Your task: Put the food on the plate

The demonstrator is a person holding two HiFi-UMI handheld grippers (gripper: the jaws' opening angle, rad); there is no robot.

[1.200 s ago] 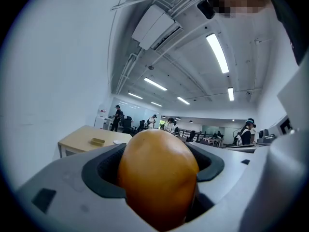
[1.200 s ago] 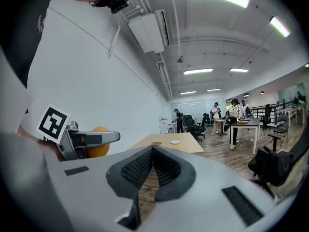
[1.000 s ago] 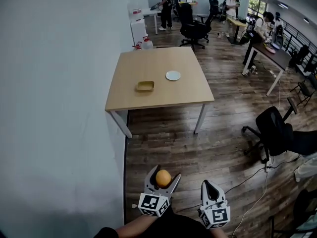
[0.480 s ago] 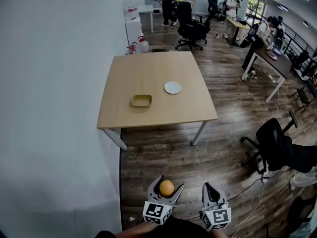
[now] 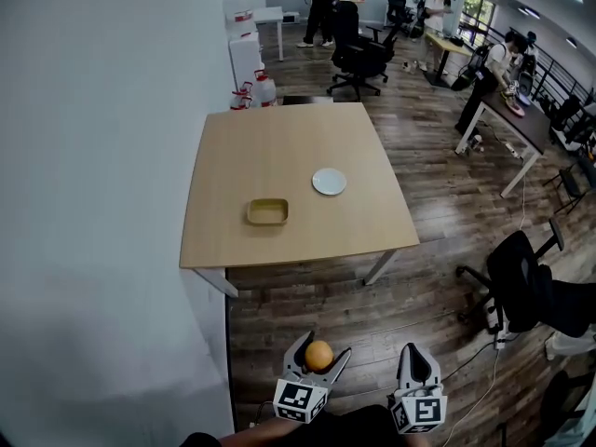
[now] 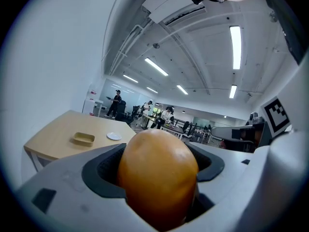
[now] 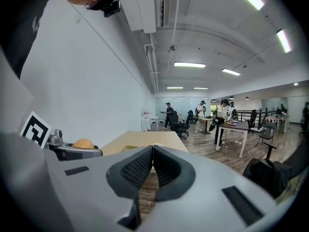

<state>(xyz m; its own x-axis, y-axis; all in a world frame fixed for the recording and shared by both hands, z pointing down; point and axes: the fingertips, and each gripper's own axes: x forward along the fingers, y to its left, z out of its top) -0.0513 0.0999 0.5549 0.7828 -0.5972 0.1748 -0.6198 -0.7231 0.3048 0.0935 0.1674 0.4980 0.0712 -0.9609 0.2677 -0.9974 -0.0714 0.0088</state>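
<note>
An orange round fruit (image 5: 318,355) sits between the jaws of my left gripper (image 5: 318,357), which is shut on it low in the head view, above the wooden floor. In the left gripper view the fruit (image 6: 157,175) fills the jaws. My right gripper (image 5: 417,365) is shut with nothing in it, its pads meeting in the right gripper view (image 7: 151,164). The small white plate (image 5: 329,182) lies on the wooden table (image 5: 233,231), well ahead of both grippers. Beside it stands a shallow yellow-brown tray (image 5: 267,212).
A white wall (image 5: 102,203) runs along the left. A black office chair (image 5: 531,287) stands at the right, with cables on the floor near it. More desks, chairs and people are at the far end. Red-and-white containers (image 5: 256,91) stand behind the table.
The table has drawn nearer and lower in the head view as I moved forward. Both grippers hold the same pose, the fruit still in the left one.
</note>
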